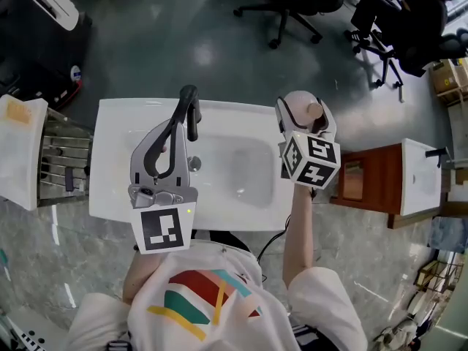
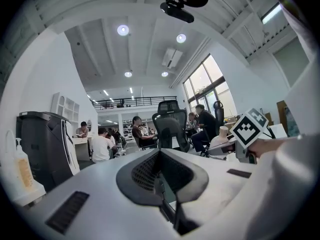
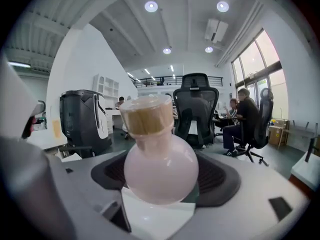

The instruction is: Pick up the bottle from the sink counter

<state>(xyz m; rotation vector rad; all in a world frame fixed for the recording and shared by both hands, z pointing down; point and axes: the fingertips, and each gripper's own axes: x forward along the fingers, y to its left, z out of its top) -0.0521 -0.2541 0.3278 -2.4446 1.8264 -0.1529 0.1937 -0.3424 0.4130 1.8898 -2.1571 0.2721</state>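
A round pale pink bottle [image 3: 160,169] with a tan cap sits between the jaws of my right gripper [image 3: 161,184], which is shut on its belly. In the head view the bottle [image 1: 303,112] is held over the right end of the white sink counter [image 1: 117,123], and my right gripper [image 1: 306,117] shows with its marker cube below it. My left gripper [image 1: 189,97] hovers over the left side of the basin [image 1: 241,170], jaws shut with nothing between them. The left gripper view shows its jaws [image 2: 162,171] closed, with the bottle [image 2: 220,136] off to the right.
A metal rack with a white board [image 1: 22,152] stands left of the counter. A wooden cabinet with a second white basin [image 1: 420,178] is at the right. Office chairs [image 1: 285,6] and a black bin [image 1: 36,42] stand on the floor beyond. Seated people show in the distance.
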